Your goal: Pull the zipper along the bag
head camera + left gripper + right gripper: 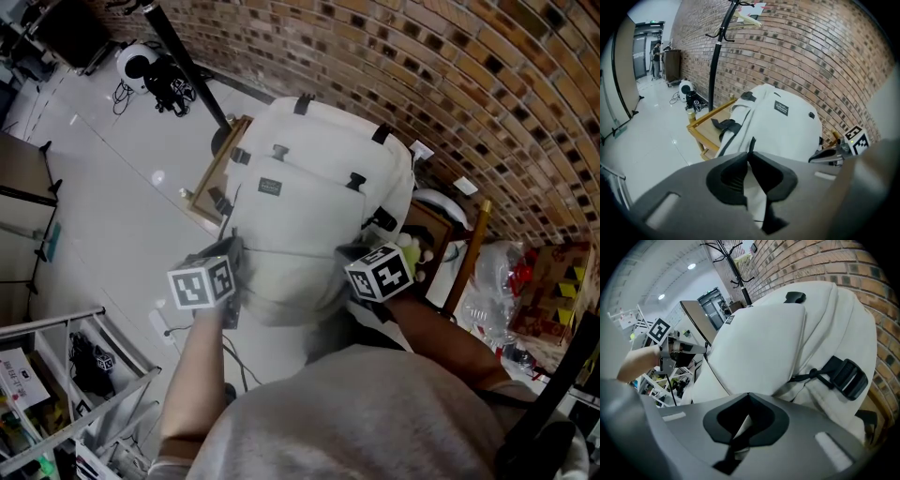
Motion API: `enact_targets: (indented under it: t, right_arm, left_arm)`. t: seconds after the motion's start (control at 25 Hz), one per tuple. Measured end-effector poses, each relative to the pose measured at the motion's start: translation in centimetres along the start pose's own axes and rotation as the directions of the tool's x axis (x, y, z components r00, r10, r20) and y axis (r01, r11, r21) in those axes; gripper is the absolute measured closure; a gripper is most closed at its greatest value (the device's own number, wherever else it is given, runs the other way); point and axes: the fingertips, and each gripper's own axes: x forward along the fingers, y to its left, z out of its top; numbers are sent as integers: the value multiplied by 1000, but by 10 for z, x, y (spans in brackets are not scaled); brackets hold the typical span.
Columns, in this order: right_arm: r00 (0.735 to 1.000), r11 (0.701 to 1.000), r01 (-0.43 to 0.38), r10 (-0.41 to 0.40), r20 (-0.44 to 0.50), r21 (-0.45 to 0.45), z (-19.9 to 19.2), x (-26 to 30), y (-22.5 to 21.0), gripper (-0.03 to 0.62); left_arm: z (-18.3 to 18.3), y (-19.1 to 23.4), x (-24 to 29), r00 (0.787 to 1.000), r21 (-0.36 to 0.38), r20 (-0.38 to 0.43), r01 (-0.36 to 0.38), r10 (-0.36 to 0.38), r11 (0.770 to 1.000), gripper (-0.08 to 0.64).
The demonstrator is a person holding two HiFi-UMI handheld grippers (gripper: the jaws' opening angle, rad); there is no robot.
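The backpack (319,187) is cream-white and rounded, with black strap tabs and buckles and 1 small dark label on its front pocket. It stands upright at the centre of the head view, on a wooden stand (211,183). In the left gripper view a dark zipper (732,134) runs down the bag's left edge, and its zipper pull (751,144), a thin black strip, sticks up at lower centre.
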Motion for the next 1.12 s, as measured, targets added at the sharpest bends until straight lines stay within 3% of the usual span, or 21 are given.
enact_targets:
  t: [0.2, 1.12]
  right_arm:
    - [1000, 1000, 0, 0, -6, 3, 0, 0, -1, 594]
    - [999, 999, 32, -32, -16, 3, -3, 2, -1, 594]
  left_arm:
    - [5, 18, -4, 1000, -48, 22, -16, 17, 999, 525]
    - [7, 47, -9, 995, -64, 68, -67, 71, 996, 523]
